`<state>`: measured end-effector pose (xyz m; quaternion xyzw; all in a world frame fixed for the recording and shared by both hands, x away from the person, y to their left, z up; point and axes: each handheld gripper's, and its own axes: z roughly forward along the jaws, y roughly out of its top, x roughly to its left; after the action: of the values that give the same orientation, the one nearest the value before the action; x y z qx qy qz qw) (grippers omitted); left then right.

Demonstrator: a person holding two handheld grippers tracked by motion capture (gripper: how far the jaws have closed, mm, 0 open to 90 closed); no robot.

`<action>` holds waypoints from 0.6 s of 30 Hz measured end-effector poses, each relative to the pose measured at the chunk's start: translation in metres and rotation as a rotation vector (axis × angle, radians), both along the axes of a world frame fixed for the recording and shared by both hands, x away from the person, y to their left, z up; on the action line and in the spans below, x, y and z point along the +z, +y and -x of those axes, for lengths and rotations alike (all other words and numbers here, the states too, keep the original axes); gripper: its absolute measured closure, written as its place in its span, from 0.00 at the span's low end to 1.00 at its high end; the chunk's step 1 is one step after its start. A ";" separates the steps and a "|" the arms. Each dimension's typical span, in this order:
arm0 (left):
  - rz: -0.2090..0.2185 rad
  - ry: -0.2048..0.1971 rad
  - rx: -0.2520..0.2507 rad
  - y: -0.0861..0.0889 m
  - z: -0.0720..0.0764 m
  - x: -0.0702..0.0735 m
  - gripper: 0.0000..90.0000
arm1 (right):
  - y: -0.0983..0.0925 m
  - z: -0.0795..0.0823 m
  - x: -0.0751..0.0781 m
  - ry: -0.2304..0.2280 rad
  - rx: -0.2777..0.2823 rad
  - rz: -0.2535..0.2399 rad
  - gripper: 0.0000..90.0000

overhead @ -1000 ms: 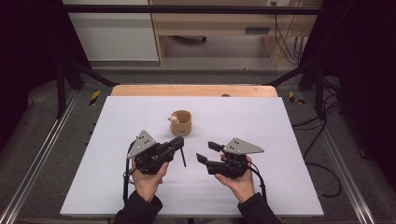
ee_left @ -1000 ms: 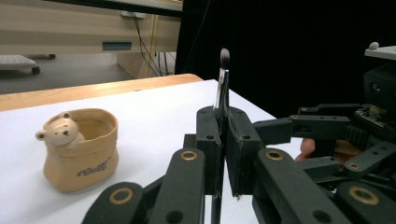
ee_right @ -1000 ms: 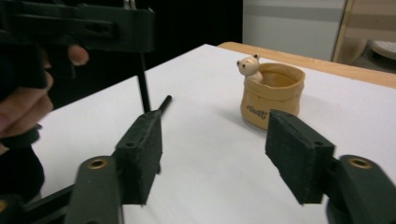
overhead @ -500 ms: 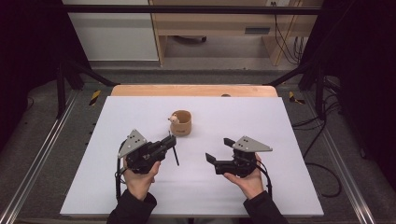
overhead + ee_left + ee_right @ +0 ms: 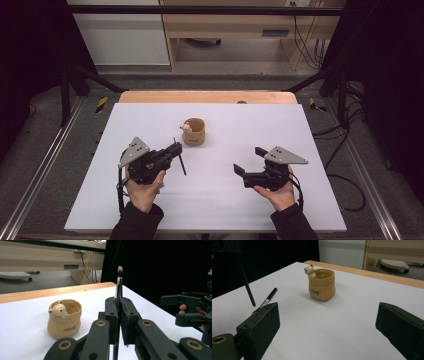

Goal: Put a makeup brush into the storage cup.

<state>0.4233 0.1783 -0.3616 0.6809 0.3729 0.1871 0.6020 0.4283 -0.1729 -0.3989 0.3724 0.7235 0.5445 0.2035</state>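
Note:
My left gripper [image 5: 176, 147] is shut on a thin black brush [image 5: 180, 160], which crosses its jaws with the bristle end up [image 5: 120, 270]. A tan bear-faced cup [image 5: 194, 131] stands just beyond and to the right of it, upright and apart from the brush. In the left gripper view the cup [image 5: 65, 317] sits left of the gripper [image 5: 119, 302]. My right gripper [image 5: 248, 160] hovers at the right, pointing toward the cup [image 5: 322, 285]. Its jaws [image 5: 328, 312] have just been opening and now stand wide apart with nothing between them.
A second thin black brush with a silver ferrule [image 5: 268, 298] lies on the white table [image 5: 310, 150], left of the cup in the right gripper view. A wooden strip [image 5: 150, 96] edges the far side. Metal frame rails [image 5: 45, 165] flank the table.
The two grippers have drawn apart. The right one slid right and opened its jaws wide. The left one kept the brush and shifted slightly left.

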 end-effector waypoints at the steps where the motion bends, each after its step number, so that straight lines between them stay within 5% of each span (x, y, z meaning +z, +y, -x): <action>1: -0.004 -0.002 0.000 0.001 0.000 0.001 0.94 | -0.002 0.001 0.000 0.003 -0.009 -0.006 0.07; 18: -0.039 -0.033 0.022 0.002 -0.009 0.015 0.94 | -0.044 0.011 -0.009 0.015 -0.099 -0.017 0.06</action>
<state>0.4321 0.1803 -0.3464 0.6851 0.3666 0.2120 0.5927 0.4169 -0.2165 -0.4079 0.4136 0.7011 0.5369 0.2217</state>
